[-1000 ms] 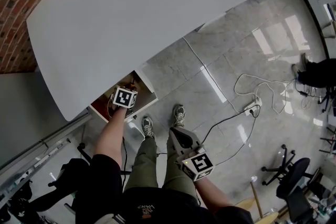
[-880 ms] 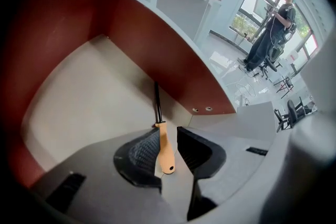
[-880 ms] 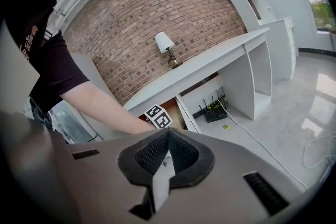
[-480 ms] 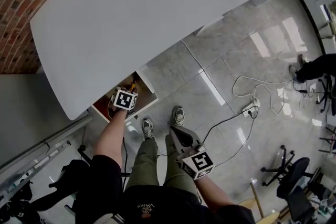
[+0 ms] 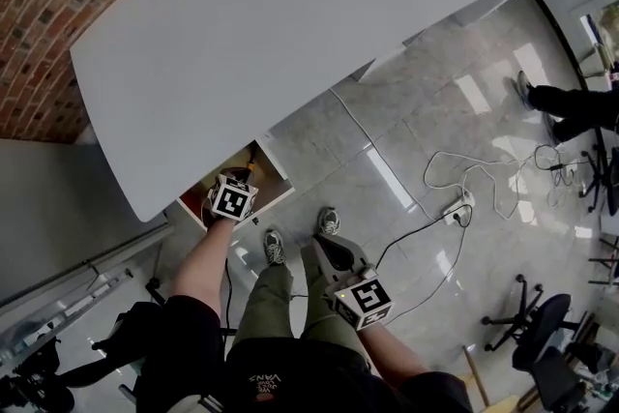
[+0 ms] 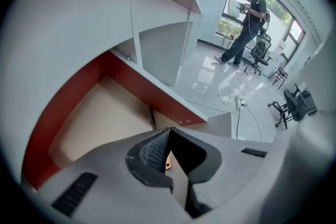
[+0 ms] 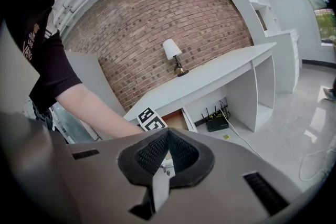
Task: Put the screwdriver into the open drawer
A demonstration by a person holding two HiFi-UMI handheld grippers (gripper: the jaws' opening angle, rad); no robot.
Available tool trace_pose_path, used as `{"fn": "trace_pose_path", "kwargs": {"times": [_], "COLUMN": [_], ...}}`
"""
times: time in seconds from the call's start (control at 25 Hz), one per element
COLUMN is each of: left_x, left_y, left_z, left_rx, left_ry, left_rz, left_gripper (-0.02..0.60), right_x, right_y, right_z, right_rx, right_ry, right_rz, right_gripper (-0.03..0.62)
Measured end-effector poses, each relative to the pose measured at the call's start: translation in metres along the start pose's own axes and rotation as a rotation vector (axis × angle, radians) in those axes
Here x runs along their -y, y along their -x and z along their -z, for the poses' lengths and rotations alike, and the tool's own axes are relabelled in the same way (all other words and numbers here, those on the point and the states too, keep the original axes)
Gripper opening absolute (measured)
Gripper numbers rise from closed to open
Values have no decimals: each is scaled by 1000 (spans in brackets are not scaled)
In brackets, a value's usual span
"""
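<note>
Left gripper (image 5: 232,199): down at the open drawer (image 6: 105,113) under the white desk (image 5: 280,44). Its jaws are pinched on the screwdriver (image 6: 153,119), and a sliver of orange handle shows between the pads.
Screwdriver: held in the air, not yet lying in the drawer. Its dark shaft sticks out past the jaw tips, above the pale drawer floor.
Long axis: roughly in line with the jaws, pointing away from the person and deeper into the drawer.
Drawer from the tool: right below and ahead of the shaft tip, with red walls on either side. The screwdriver looks to be already inside the drawer's outline.
Right gripper (image 5: 360,297): held near the person's lap, well apart from the drawer, with its jaws pressed together on nothing.
Nearer hand: the left, by far; the right plays no part here.
Next move, as I judge it: lower a little and spread the jaws. The shaft end would likely touch down first, and the handle would drop near the drawer's front.
</note>
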State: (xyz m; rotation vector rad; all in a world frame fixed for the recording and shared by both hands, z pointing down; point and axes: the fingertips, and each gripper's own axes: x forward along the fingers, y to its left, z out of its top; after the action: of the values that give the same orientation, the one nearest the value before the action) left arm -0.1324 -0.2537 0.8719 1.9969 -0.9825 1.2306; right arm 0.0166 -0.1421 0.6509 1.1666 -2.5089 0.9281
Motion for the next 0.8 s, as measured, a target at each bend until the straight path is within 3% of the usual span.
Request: {"fn": "trace_pose_path", "kwargs": {"times": [0.16, 0.56, 0.8], "left_x": [5, 25, 38], "left_y": [21, 99, 147], "left_z": [-13, -27, -34], "left_rx": [105, 272, 350], "left_ry": [15, 26, -51], "left_rz": [12, 39, 37], "left_gripper": [8, 6, 6], "right_x": [-8, -39, -57], "right_y": [2, 9, 15], "right_z": [-11, -36, -45], "right_rx": [11, 42, 52], "right_ry": [23, 73, 105], "right_rz": [2, 3, 0], "right_gripper": [-5, -5, -5]}}
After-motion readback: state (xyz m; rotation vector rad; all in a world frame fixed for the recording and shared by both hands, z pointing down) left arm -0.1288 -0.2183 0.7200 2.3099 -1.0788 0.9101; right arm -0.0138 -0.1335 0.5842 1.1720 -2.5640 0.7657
